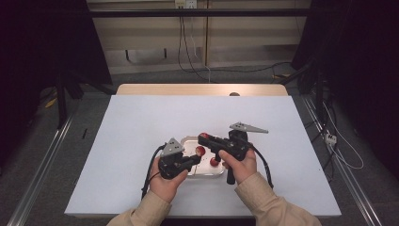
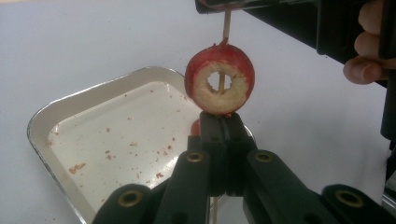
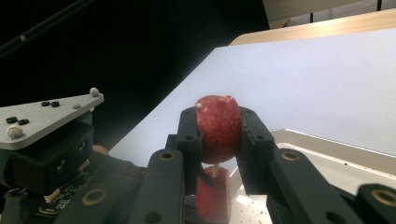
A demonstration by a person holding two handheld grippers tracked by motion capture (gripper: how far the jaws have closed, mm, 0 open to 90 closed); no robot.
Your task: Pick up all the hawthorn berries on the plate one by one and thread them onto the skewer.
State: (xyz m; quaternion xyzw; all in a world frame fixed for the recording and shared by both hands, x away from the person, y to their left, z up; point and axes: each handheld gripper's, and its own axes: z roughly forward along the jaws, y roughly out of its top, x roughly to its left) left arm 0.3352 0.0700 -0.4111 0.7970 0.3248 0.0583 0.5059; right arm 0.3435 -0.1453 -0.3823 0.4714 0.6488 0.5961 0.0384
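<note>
My left gripper (image 1: 197, 159) (image 2: 223, 122) is shut on a thin wooden skewer (image 2: 226, 25) that stands upright over a metal tray (image 1: 189, 142) (image 2: 116, 135). A cored red fruit (image 2: 219, 79) (image 1: 200, 150) is threaded on the skewer just above the left jaws. My right gripper (image 1: 204, 137) (image 3: 218, 127) is shut on a second red fruit (image 3: 218, 135) at the skewer's top end. In the right gripper view the skewer (image 3: 215, 171) comes out under this fruit, with the threaded fruit (image 3: 212, 198) below it. Another red fruit (image 1: 214, 161) lies by the tray's right side.
The tray (image 3: 327, 145) holds red crumbs and sits on a white sheet (image 1: 141, 122) that covers the wooden table (image 1: 197, 89). Both hands are close together over the tray. Dark floor, rails and cables surround the table.
</note>
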